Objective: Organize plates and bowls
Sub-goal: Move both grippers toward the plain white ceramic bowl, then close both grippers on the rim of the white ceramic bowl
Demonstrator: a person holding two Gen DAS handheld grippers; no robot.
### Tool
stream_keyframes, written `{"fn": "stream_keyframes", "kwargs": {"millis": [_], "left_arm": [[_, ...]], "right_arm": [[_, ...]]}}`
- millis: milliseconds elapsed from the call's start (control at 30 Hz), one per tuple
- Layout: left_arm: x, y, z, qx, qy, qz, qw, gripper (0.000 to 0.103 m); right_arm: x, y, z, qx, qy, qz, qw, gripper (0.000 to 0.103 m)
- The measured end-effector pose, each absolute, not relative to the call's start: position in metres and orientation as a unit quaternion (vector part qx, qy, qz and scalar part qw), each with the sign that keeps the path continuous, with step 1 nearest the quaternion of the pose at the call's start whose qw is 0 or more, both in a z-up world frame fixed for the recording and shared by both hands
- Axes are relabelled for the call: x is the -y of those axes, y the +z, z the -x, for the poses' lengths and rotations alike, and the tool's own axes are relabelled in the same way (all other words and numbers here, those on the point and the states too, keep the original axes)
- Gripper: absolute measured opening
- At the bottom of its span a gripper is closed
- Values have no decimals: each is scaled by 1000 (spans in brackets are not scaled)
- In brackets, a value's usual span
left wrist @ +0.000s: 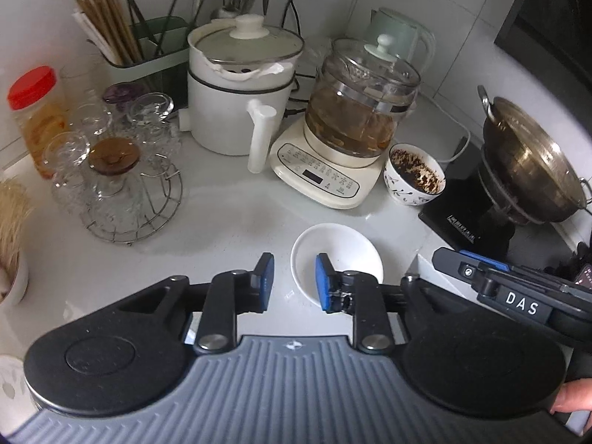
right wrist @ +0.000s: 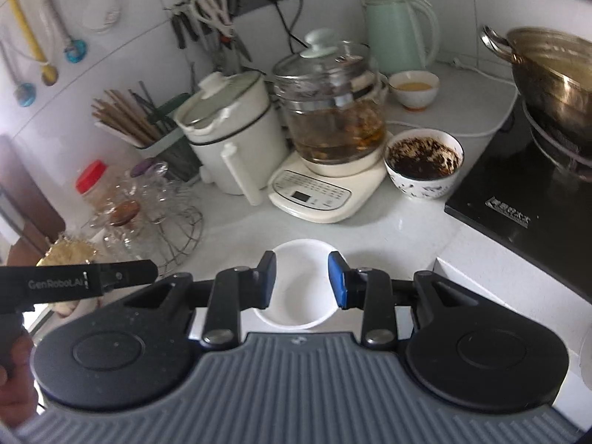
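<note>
At far left a wire rack of glasses point(left wrist: 122, 170) stands on the white counter point(left wrist: 229, 222), then a white cooker point(left wrist: 240, 88) and a glass kettle point(left wrist: 362, 111). The left gripper point(left wrist: 294, 281) hangs part-open and empty just above the small white plate point(left wrist: 340, 255). The right gripper point(right wrist: 301, 279), also part-open and empty, frames that plate. A patterned bowl point(right wrist: 423, 164) sits nearer the black hob point(right wrist: 518, 192).

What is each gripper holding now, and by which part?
Nothing. The left gripper and the right gripper both stand open above the small round white ceramic plate on the white countertop, with no pad pressing on it.
</note>
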State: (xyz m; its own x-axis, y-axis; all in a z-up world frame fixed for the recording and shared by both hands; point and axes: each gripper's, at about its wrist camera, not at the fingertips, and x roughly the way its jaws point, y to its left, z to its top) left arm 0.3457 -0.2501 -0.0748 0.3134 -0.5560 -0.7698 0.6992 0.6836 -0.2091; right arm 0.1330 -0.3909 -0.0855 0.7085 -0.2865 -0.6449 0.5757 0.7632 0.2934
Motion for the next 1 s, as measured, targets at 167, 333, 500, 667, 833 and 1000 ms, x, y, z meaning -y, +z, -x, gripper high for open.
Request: {"fn": "stream_keyframes", "kwargs": {"millis": [167,333,500,667,833,1000], "left_arm": [[264,-91,-358,-456,-387,-79,798,40],[278,-108,-371,-478,-381,-80,787,41],[297,-122,-382,-493,-377,-81,780,41],[311,-138,-395,-511,-367,-64,775,41],[319,-155,-402,-532,-351,-43,769,41],[325,-172,-400,-549,-335,-31,765,41]], "right_arm": [[407,-97,-143,-306,-239,-257,885,35],[425,-107,-154,-323,-239,-273,874,35],[448,-120,-167,-339,-235,-289,864,35],[470,-132,-179,-341,-216,-308,861,65],[494,-155,-191,-371,-181,-360,837,64],[503,-175,-196,-407,-158,-366,822,62]]}}
